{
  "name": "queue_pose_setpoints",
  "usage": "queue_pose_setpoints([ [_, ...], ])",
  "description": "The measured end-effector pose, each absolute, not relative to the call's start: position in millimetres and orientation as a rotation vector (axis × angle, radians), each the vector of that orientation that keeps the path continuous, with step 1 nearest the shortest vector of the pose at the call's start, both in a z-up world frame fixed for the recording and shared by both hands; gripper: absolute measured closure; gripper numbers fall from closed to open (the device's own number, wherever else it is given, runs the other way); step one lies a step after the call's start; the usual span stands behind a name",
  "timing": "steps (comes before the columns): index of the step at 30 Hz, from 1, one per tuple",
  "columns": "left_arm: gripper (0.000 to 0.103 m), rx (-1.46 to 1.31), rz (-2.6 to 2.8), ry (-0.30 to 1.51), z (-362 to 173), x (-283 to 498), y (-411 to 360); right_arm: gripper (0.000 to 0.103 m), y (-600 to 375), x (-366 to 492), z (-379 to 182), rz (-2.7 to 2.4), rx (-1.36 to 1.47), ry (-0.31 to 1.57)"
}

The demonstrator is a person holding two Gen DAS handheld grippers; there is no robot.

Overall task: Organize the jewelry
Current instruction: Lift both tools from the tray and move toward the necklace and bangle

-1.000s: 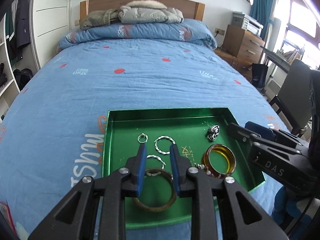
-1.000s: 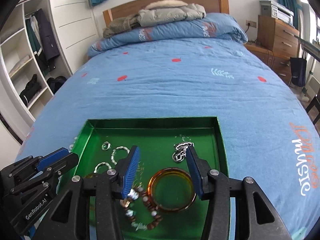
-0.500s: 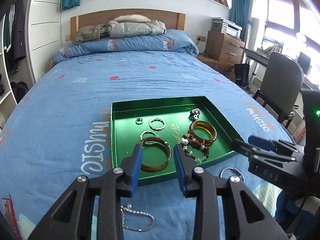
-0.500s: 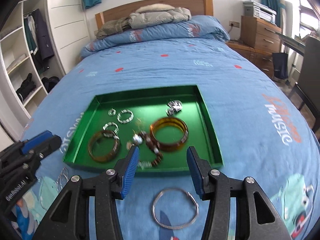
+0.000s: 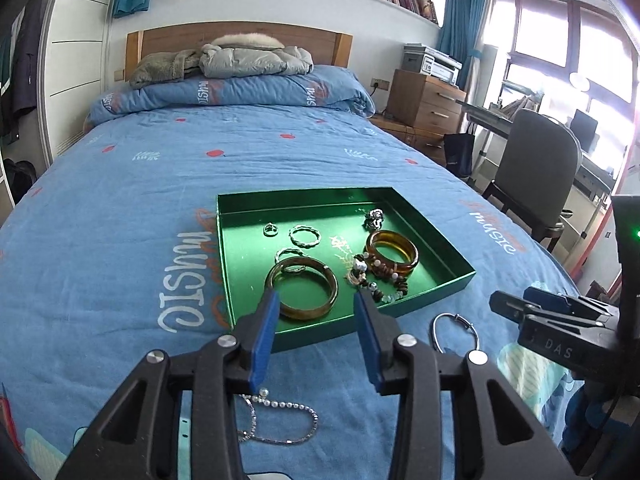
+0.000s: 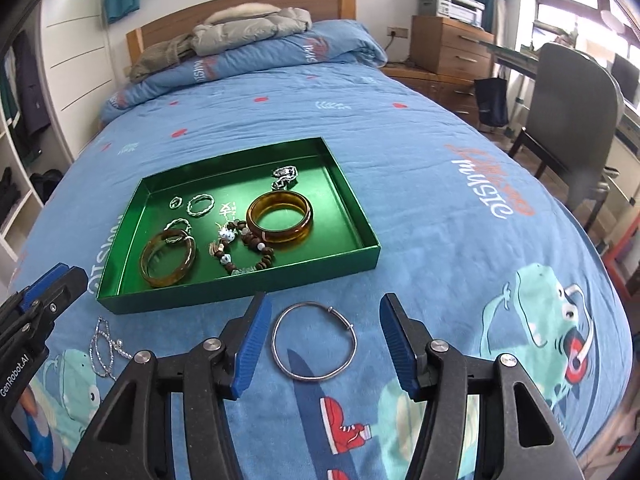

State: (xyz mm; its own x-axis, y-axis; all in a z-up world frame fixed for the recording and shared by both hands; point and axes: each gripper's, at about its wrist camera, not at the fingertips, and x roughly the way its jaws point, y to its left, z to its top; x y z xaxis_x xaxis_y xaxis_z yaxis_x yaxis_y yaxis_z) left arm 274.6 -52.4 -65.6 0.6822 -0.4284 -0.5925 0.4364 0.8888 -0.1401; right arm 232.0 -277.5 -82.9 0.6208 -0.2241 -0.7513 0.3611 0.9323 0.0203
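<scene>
A green tray (image 5: 448, 282) (image 6: 352, 200) lies on the blue bedspread. It holds two amber bangles (image 5: 303, 289) (image 6: 279, 217), a beaded bracelet (image 6: 240, 254), several silver rings (image 5: 305, 236) and a silver chain piece (image 6: 285, 174). A thin silver bangle (image 6: 314, 347) (image 5: 454, 334) lies on the bedspread in front of the tray, between my right gripper's open fingers. My right gripper (image 6: 324, 344) is open and empty. A pearl and chain necklace (image 5: 276, 420) (image 6: 105, 347) lies under my left gripper (image 5: 316, 326), which is open and empty.
The bed (image 5: 160, 184) stretches back to a folded duvet and jackets (image 5: 240, 60) at the headboard. A wooden dresser (image 5: 428, 100) and a grey chair (image 5: 536, 176) stand to the right. Shelves with clothes stand at the left (image 6: 20, 120).
Both grippers have pulled back and up from over the tray. The silver bangle and the necklace on the bedspread have come into view. Both grippers have opened wider.
</scene>
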Motion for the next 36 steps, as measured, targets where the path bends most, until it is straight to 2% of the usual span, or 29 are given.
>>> queue_pose_setpoints([
  [5,0.062,0.024,-0.504,0.658,-69.6,277.0,-48.3,0.046,-270.7,223.7,-87.1,-0.408,0.187,0.844],
  [36,0.06,0.081,-0.433,0.665,-88.4,254.8,-66.0,0.04,-274.8,201.0,-112.5,-0.494,0.22,0.869],
])
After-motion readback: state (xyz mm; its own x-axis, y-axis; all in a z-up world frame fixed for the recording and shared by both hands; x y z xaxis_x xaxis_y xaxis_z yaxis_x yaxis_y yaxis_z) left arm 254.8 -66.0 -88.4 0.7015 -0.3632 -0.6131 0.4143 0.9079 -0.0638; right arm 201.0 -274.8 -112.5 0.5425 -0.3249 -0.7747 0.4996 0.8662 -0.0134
